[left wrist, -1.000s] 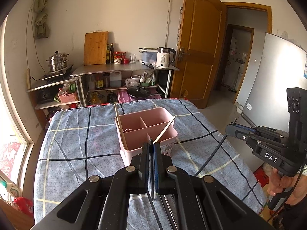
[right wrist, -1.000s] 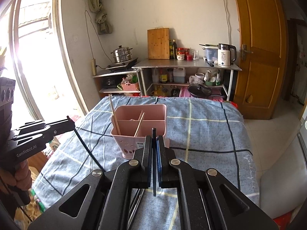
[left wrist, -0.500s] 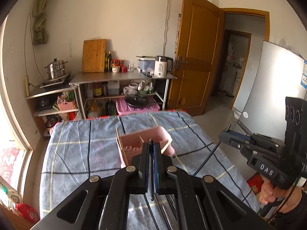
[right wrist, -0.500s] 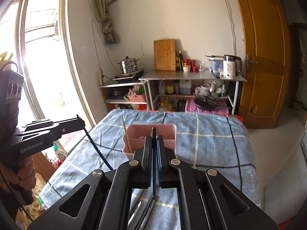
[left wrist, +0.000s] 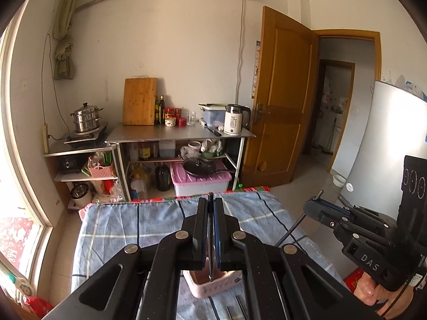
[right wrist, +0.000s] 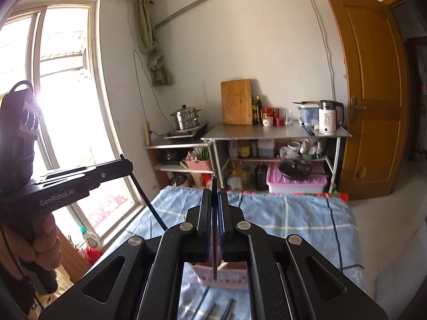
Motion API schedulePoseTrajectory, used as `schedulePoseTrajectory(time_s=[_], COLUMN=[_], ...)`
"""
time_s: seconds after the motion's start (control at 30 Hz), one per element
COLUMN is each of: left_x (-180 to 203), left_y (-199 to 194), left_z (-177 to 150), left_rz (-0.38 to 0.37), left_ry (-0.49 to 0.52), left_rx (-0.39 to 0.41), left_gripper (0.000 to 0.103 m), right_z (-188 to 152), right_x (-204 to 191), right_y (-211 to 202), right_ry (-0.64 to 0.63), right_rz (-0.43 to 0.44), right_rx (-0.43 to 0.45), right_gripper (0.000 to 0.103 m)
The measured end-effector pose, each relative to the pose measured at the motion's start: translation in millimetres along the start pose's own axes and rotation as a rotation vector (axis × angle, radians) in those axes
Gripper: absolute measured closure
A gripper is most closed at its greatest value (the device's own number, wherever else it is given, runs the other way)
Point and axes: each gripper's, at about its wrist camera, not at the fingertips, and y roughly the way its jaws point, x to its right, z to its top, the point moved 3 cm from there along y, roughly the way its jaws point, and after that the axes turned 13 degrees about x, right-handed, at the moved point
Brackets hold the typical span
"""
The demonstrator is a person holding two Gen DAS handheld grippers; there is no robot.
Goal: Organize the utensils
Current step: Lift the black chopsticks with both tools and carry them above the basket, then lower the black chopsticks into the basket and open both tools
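A: Blue checked cloth (left wrist: 133,226) is seen spread over the table. How is the left gripper (left wrist: 210,201) set?

B: Its jaws are drawn narrow and clamped on a thin dark stick (left wrist: 211,269), which is held upright between the pads. The stick's upper tip is seen poking just above the fingertips.

A: And the right gripper (right wrist: 214,190)?

B: The same is shown there: the jaws are pressed together on a second dark stick (right wrist: 214,264), also gripped upright.

A: Where is the organizer placed?

B: From the left wrist, the pink organizer (left wrist: 213,285) is found at 6 o'clock, under the jaws and mostly hidden by them. From the right wrist it is likewise seen at 6 o'clock, on the cloth. Whether either stick's lower end touches it cannot be told.

A: What else is laid nearby?

B: Metal utensils (right wrist: 213,312) are glimpsed on the cloth at 6 o'clock, nearer the camera than the organizer; what kind they are cannot be made out.

A: And further out?

B: In the left wrist view the right gripper is seen at 3 o'clock, carried by a hand (left wrist: 373,293). At 12 o'clock a steel shelf unit (left wrist: 181,133) is stood against the wall, with a kettle (left wrist: 234,120) and a cutting board (left wrist: 140,101) on top. A wooden door (left wrist: 285,101) is seen at 1 o'clock.
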Motion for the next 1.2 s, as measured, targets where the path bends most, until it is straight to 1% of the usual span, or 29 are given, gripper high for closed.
schedulePoseTrajectory(time_s=[0.13,0.3,0.5,0.77,0.87,0.97,1.0,1.07,1.17,1.2], left_x=[-8,-18,-27,-39,-44,-46,-47,-49,-51,-53], left_y=[15,35,58,75,77,72,70,63,51,47], left_z=[-2,-24,-58,-94,-101,-102,-101,-99,-94,-92], left_rz=[0.008,0.008,0.008,0.021,0.026,0.03,0.034,0.037,0.055,0.059], left_ry=[-0.009,-0.03,-0.044,-0.074,-0.08,-0.076,-0.075,-0.077,-0.073,-0.076], left_rx=[-0.007,-0.04,-0.1,-0.158,-0.175,-0.165,-0.16,-0.144,-0.121,-0.115], left_gripper=[0.099,0.099,0.099,0.099,0.099,0.099,0.098,0.096,0.087,0.087], right_z=[2,-14,-46,-74,-82,-85,-85,-82,-78,-76], right_x=[-1,-1,5,12,14,17,19,22,24,25], right_y=[13,31,51,67,73,73,71,65,54,50], right_ry=[0.011,0.013,0.028,0.027,0.03,0.03,0.028,0.029,0.036,0.038], right_rz=[0.001,0.001,-0.003,-0.008,-0.007,-0.008,-0.013,-0.018,-0.025,-0.027], right_rx=[0.012,-0.007,-0.074,-0.151,-0.18,-0.198,-0.195,-0.183,-0.166,-0.16], right_gripper=[0.099,0.099,0.099,0.098,0.098,0.098,0.097,0.089,0.084,0.083])
